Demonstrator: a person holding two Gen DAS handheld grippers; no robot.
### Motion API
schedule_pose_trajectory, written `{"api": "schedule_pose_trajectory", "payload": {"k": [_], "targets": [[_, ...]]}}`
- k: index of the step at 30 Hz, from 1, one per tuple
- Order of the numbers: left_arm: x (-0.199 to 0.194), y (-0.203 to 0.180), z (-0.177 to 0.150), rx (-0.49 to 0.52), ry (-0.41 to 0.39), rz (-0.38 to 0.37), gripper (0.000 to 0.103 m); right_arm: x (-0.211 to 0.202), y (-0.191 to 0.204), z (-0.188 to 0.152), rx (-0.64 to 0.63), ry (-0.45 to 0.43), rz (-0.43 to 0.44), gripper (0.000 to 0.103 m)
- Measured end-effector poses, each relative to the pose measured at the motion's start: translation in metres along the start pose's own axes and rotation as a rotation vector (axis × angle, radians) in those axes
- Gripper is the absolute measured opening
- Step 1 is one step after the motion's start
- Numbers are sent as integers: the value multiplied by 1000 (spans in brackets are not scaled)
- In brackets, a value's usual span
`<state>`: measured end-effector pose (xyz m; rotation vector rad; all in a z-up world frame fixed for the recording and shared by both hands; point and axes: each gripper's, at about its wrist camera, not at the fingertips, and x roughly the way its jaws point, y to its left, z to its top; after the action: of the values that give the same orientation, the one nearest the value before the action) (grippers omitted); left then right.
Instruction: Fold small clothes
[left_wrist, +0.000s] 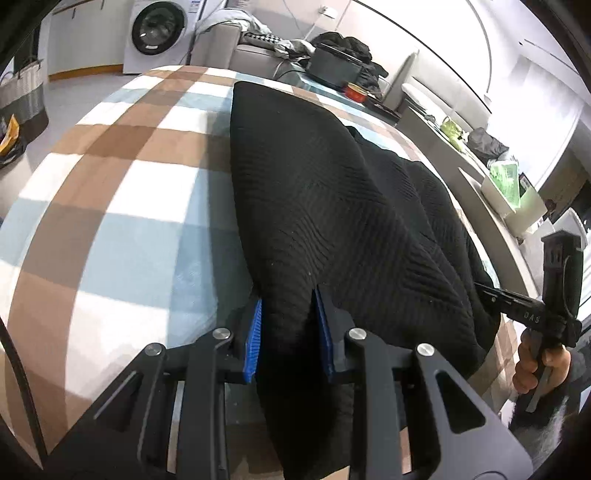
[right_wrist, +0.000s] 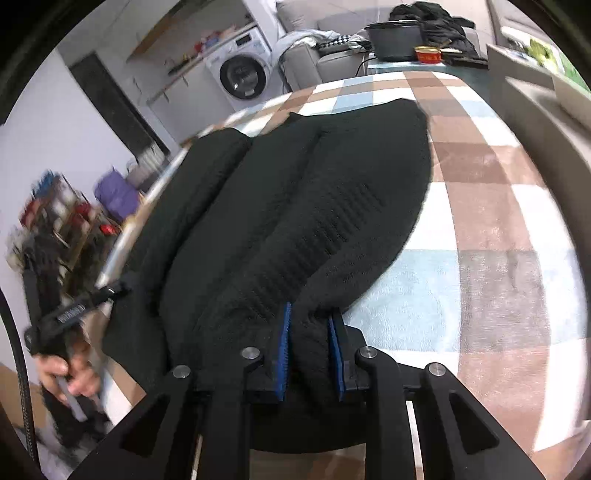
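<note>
One black ribbed knit garment (left_wrist: 332, 206) lies on a checked cloth (left_wrist: 122, 177) of brown, white and pale blue squares, stretching from the near edge of the table toward the far side. In the right wrist view the same garment (right_wrist: 295, 206) shows long lengthwise folds and reaches past the table's left edge. Its near end is lifted and bunched in both tools. The left gripper (left_wrist: 290, 332) has its blue-padded fingers (left_wrist: 255, 332) pressed against a thick fold of the knit, the fabric filling the gap between them. The right gripper (right_wrist: 310, 350) is likewise clamped on a fold at the near hem, its blue pads (right_wrist: 282, 350) squeezing the cloth from both sides. In the left wrist view the other tool shows at the far right, held by the person's hand (left_wrist: 539, 365); in the right wrist view a hand (right_wrist: 66, 376) grips the other tool at the near left. Beyond the table stand a white washing machine (right_wrist: 243, 74), a grey sofa strewn with clothes (left_wrist: 236, 40), a dark pot (right_wrist: 397, 37) and a small red tin (right_wrist: 428, 54).
</note>
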<state>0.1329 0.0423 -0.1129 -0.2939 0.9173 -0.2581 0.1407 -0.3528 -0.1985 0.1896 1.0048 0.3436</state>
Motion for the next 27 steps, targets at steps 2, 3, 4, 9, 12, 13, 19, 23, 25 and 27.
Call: {"api": "schedule_pose_trajectory", "payload": {"k": [2,3,4,9,12,13,19,23,25,27], "targets": [[-3,0,2,4,-4,8,23,-13,-8,-1,15,-18,-72,41],[-4,-1,4,11,-9,12,23,-23,-13,-2,38,-48,-89,43],[-6,-2,6,13,-14,18,24,-31,-15,-3,53,-67,-95,43],[-16,-7,15,-7,-47,-12,51,-44,7,7,69,-126,69,43],[-24,-9,18,-19,-67,-33,64,-16,31,16,56,-75,149,43],[-27,-9,18,-25,-70,-43,68,-4,37,18,45,-46,166,43],[-30,-8,18,-45,-74,-70,101,37,42,24,107,-1,266,43],[-30,-12,16,-32,-78,-64,102,50,50,29,134,-3,292,23],[-33,-14,15,-23,-84,-68,102,50,58,32,114,-19,270,8],[-36,-18,15,-10,-92,-67,102,34,65,34,72,-68,252,6]]}}
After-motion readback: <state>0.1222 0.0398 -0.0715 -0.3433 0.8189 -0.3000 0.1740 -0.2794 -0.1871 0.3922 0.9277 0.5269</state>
